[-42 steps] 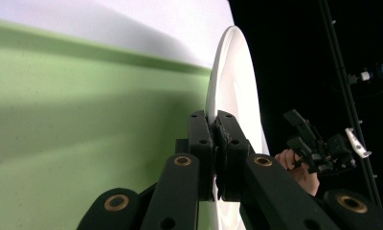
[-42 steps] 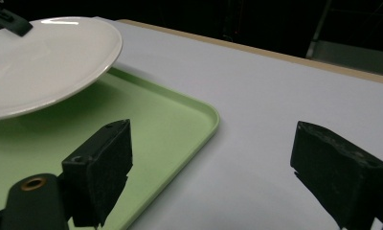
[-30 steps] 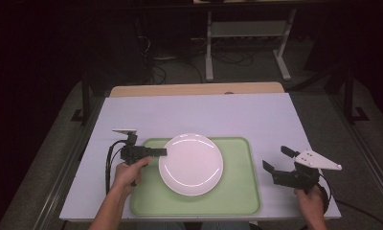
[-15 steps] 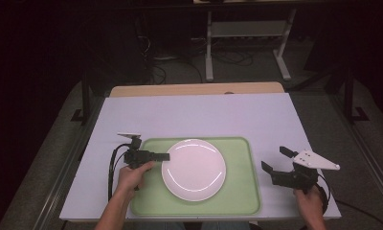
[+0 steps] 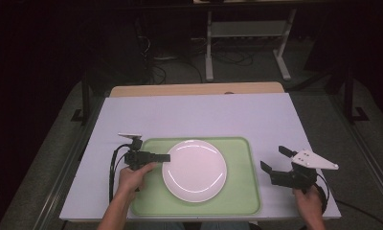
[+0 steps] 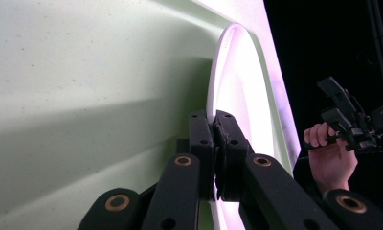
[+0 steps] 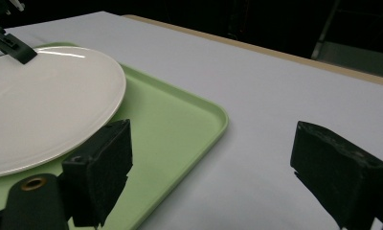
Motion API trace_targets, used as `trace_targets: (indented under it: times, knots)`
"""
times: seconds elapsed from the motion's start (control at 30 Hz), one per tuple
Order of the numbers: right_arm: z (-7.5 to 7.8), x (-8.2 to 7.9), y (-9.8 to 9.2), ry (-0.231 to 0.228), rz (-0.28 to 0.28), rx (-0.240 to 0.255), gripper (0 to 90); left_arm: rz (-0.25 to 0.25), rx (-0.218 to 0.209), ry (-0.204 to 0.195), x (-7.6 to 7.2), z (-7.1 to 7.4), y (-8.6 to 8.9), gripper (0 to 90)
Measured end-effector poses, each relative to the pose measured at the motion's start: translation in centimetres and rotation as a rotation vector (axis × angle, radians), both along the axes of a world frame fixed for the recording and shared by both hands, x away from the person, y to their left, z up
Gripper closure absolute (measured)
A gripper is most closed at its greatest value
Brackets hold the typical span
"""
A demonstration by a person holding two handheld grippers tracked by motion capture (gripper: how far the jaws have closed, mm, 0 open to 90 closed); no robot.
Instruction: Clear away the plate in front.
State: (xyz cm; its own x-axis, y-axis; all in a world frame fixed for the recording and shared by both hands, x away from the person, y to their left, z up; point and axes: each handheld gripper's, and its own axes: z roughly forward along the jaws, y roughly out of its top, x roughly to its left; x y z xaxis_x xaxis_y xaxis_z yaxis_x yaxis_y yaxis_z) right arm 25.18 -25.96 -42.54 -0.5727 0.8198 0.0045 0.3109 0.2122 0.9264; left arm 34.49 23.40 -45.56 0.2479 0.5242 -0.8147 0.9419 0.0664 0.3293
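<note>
Nearest the person, two hands come in from the bottom of the high view. The left hand (image 5: 132,176) holds the left gripper (image 5: 166,157) level, pointing toward 3 o'clock, its tips at the rim of the white plate (image 5: 194,170) at about the plate's 9 o'clock. In the left gripper view its jaws are pressed together on the plate's thin edge (image 6: 217,158), with no gap showing between the pads. The plate rests inside the green tray (image 5: 240,191), left of the tray's middle, and the tray lies on the near half of the white table (image 5: 194,115).

At about 3 o'clock from the tray, off its right edge and apart from it, the right hand (image 5: 308,203) holds the right gripper (image 5: 275,159) over the bare tabletop, pointing toward 10 o'clock. Its jaws stand wide apart with nothing between them; in the right gripper view the two black pads (image 7: 106,165) frame the tray's corner (image 7: 218,120) and plain table surface.

Farther off, at 12 o'clock, a strip of wooden board (image 5: 194,89) shows along the table's far edge. Beyond it, on the dark floor, stand a metal frame (image 5: 249,38) and loose cables (image 5: 156,62).
</note>
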Motion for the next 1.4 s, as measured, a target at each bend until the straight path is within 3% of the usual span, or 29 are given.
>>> trace_targets:
  times: [0.47,0.63,0.77,0.83,1.07,1.4]
  knots:
    - [-0.1,0.1,0.3,0.007,0.002,-0.012,13.3,-0.001,0.028,-0.013,0.1,0.1,0.1,86.4]
    - [-0.1,0.1,0.3,0.006,0.001,-0.013,13.3,-0.011,0.069,-0.026,0.2,0.4,-0.1,84.9]
    - [-0.1,0.1,0.2,0.005,-0.001,-0.011,13.3,-0.01,0.069,-0.033,0.3,0.5,-0.1,84.6]
    - [-0.1,0.1,0.2,0.004,-0.002,-0.011,13.3,-0.02,0.108,-0.04,0.3,0.7,-0.3,83.7]
    - [0.0,0.0,0.2,0.0,-0.002,-0.008,13.3,-0.025,0.16,-0.049,0.2,0.8,-0.2,78.5]
    - [0.0,0.1,0.3,-0.003,0.001,-0.011,13.3,-0.022,0.178,-0.07,0.2,1.2,0.0,71.9]
